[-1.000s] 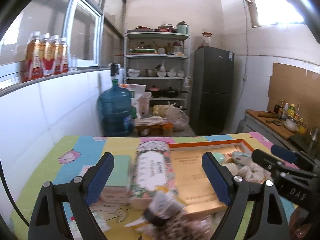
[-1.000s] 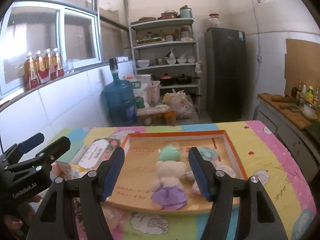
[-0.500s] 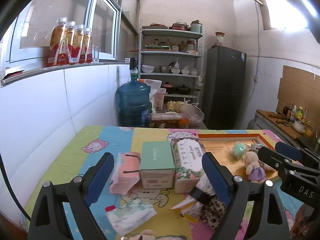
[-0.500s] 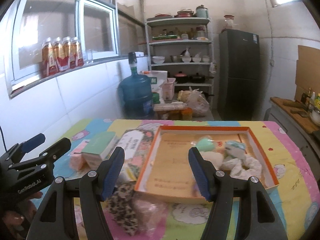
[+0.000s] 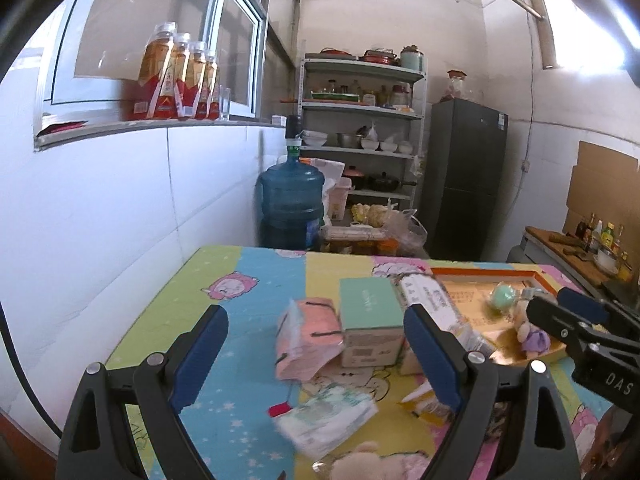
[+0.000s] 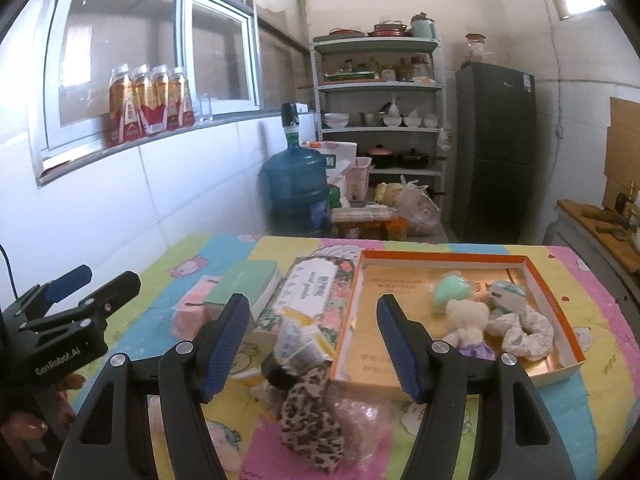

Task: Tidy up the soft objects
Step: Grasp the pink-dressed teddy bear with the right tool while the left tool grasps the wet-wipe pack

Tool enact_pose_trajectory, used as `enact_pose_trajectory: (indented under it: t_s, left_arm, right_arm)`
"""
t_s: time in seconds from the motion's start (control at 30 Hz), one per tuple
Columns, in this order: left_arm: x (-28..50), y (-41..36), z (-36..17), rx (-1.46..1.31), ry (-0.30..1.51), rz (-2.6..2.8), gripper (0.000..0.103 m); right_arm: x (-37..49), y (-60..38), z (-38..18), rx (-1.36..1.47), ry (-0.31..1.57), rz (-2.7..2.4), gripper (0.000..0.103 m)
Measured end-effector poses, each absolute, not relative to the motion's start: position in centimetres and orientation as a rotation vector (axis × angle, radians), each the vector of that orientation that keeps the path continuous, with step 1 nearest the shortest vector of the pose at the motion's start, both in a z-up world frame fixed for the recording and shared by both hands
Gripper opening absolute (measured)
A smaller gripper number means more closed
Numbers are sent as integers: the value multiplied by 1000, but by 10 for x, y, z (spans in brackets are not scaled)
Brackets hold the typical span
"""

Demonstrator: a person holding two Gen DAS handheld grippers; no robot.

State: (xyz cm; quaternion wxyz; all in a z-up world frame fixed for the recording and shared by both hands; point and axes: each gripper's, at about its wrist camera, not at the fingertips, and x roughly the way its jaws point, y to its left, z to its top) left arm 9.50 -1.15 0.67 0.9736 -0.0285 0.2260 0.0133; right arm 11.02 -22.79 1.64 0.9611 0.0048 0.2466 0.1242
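1. Left wrist view: the left hand-held gripper [image 5: 316,354] hangs above the tabletop [image 5: 224,280] with its blue-padded jaws spread wide and nothing between them. Under it, near the middle of the cartoon-print tabletop, a pink packet [image 5: 308,338] touches a mint-topped box [image 5: 370,320], and a floral tissue pack [image 5: 434,300] sits just beside that box. Nearer the front edge lie a pale green wipes packet [image 5: 328,420] and part of a beige plush toy [image 5: 360,464]. At the right edge of the view, the right hand-held gripper [image 5: 576,320] partly covers an orange-rimmed tray [image 5: 492,274].

2. Right wrist view: the right hand-held gripper [image 6: 314,346] is also wide open and empty. Below it a leopard-print fabric piece [image 6: 310,420] lies at the tabletop's front edge, touching the tray's front left corner. The tray, toward the right side of the tabletop, holds a cream teddy bear in a purple dress [image 6: 466,322], a mint-green soft ball [image 6: 450,290], a white scrunchie [image 6: 524,328] and a teal-and-white item [image 6: 506,292], clustered together and touching.
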Motion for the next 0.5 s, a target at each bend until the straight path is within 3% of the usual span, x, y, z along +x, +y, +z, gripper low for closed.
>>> enact_pose_trajectory:
  t_s: [0.5]
  left_arm:
    - [73, 30, -13, -57, 474, 15, 90]
  right_arm:
    - [90, -199, -2, -44, 515, 321, 68]
